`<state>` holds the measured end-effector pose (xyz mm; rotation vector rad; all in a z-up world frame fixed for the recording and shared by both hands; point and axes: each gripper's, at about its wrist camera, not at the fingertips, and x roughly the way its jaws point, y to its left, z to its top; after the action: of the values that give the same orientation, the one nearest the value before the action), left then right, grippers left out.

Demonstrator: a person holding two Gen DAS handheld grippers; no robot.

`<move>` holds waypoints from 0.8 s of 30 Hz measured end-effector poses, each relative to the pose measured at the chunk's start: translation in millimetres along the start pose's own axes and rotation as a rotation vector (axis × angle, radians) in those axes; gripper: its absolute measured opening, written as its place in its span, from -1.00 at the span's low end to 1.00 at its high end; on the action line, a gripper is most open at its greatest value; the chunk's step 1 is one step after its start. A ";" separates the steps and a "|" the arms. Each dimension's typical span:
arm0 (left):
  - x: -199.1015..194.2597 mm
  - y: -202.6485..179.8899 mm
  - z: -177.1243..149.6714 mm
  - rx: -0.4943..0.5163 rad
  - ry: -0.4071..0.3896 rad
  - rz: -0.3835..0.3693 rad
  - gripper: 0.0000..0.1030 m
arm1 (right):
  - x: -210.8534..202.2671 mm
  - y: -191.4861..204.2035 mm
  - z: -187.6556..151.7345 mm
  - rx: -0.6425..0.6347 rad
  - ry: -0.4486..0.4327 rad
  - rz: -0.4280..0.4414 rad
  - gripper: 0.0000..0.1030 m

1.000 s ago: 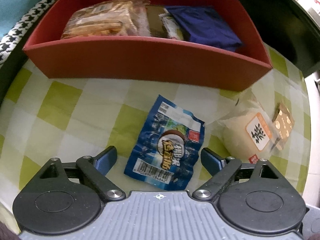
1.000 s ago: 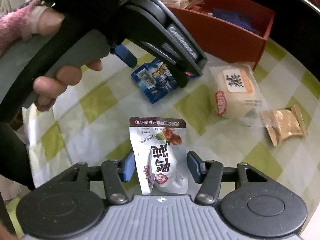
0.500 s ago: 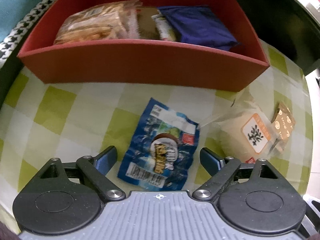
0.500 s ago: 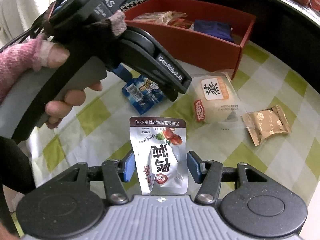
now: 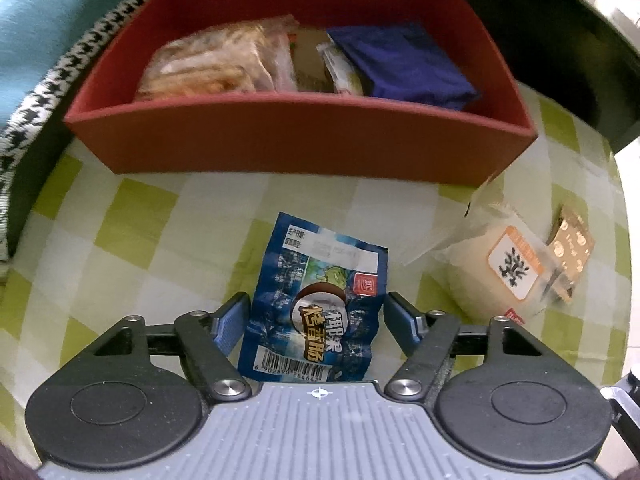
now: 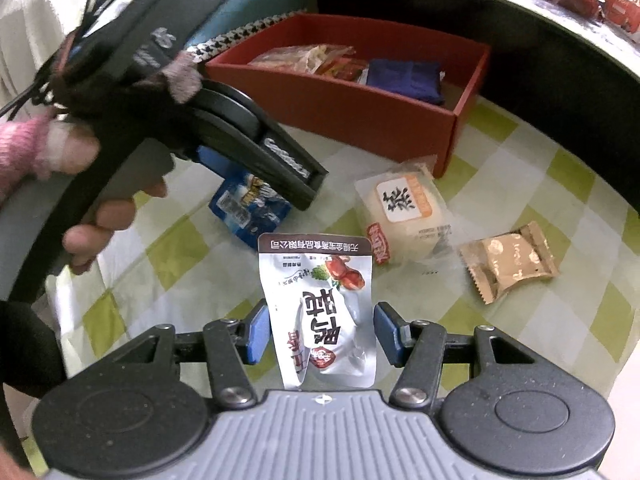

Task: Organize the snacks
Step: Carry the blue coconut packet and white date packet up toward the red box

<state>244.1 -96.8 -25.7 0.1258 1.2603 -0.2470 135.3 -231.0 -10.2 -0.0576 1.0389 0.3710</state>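
My left gripper (image 5: pixel 318 322) has closed on a blue snack packet (image 5: pixel 320 300), its pads touching both edges, just in front of the red box (image 5: pixel 300 148). My right gripper (image 6: pixel 322 332) is shut on a white snack pouch (image 6: pixel 320 312) and holds it upright above the checked cloth. The red box (image 6: pixel 360 108) holds several snacks. A cream cake in clear wrap (image 6: pixel 404 212) and a gold wrapped biscuit (image 6: pixel 510 264) lie on the cloth right of the blue packet (image 6: pixel 248 208). The left gripper also shows in the right wrist view (image 6: pixel 216 164).
A green and white checked cloth (image 5: pixel 140 232) covers the table. A teal cushion with a houndstooth edge (image 5: pixel 36 60) lies left of the box. A dark curved rim (image 6: pixel 560 60) runs behind the box. The table's edge is close on the right.
My left gripper's fingers have closed in onto the blue packet. My right gripper has risen with the white pouch, so the box and table look farther away.
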 end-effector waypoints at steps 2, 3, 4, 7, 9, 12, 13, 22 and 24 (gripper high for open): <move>-8.0 2.2 0.1 -0.009 -0.013 -0.010 0.51 | -2.1 -1.1 2.4 0.003 -0.010 -0.009 0.10; -12.0 3.4 -1.3 -0.012 -0.018 -0.012 0.51 | -2.9 -1.5 3.9 0.005 -0.015 -0.013 0.10; -15.3 4.8 -1.9 -0.016 -0.022 -0.014 0.51 | -4.2 -1.7 5.5 0.008 -0.022 -0.016 0.10; -22.4 8.5 -3.7 -0.024 -0.030 -0.019 0.52 | -8.3 -2.0 10.5 0.011 -0.043 -0.025 0.10; -28.0 11.2 -5.4 -0.030 -0.038 -0.021 0.52 | -10.6 -3.8 14.4 0.016 -0.058 -0.035 0.10; -34.6 18.4 -4.3 -0.036 -0.052 -0.027 0.52 | -14.1 -7.7 21.0 0.031 -0.081 -0.054 0.10; -33.5 18.9 -5.6 -0.039 -0.058 -0.030 0.52 | -15.2 -9.0 23.5 0.040 -0.090 -0.057 0.10; -56.8 22.2 -8.1 -0.064 -0.106 -0.051 0.52 | -21.4 -16.5 49.7 0.076 -0.154 -0.113 0.10; -59.9 21.9 -7.9 -0.069 -0.114 -0.052 0.52 | -20.3 -17.2 53.9 0.079 -0.162 -0.125 0.10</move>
<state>225.4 -67.0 28.0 0.0194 1.1580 -0.2514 176.6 -240.8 32.4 -0.0211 0.8845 0.2176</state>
